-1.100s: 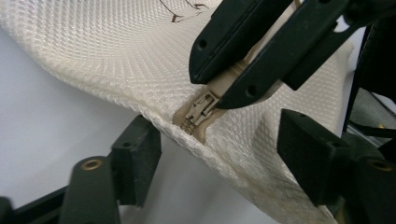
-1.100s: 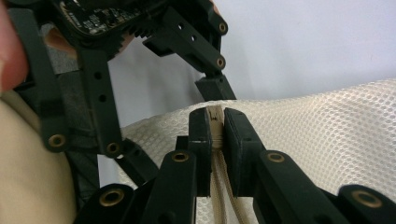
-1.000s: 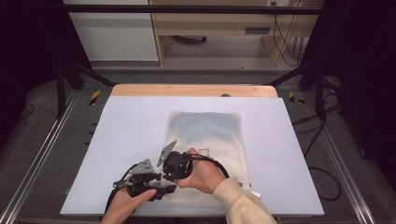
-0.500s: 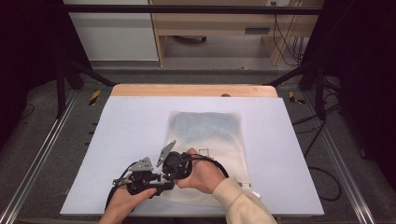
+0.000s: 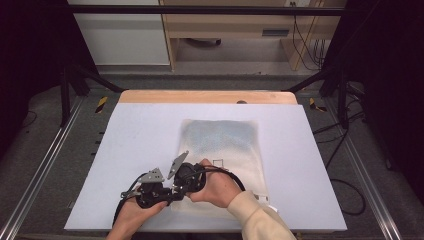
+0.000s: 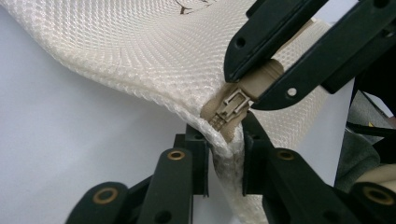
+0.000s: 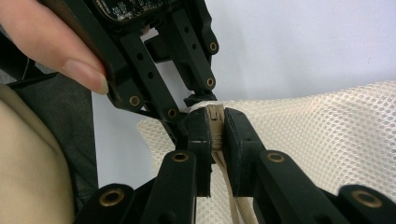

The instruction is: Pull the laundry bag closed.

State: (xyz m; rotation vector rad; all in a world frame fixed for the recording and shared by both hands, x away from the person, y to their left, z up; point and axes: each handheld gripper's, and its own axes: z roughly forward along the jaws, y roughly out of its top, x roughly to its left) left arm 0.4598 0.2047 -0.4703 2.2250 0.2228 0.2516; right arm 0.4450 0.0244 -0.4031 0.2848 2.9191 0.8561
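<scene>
Two grippers clamp a mesh bag [image 5: 222, 150] at the table's [image 5: 130, 150] six o'clock edge: the left gripper [image 6: 224, 154], jaws just closing, pinches the corner, the right gripper [image 7: 214, 135] holds the zipper pull [image 6: 232, 103], likely awaiting a steady draw.

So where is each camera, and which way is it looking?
High view: above the table, looking forward and down; both hands and forearms show.
Left gripper view: on the left gripper, looking along its jaws, which have just closed on the mesh bag.
Right gripper view: on the right gripper, pinching the zipper pull; a finger shows.
Both gripper views share the bag's zipper corner.
</scene>
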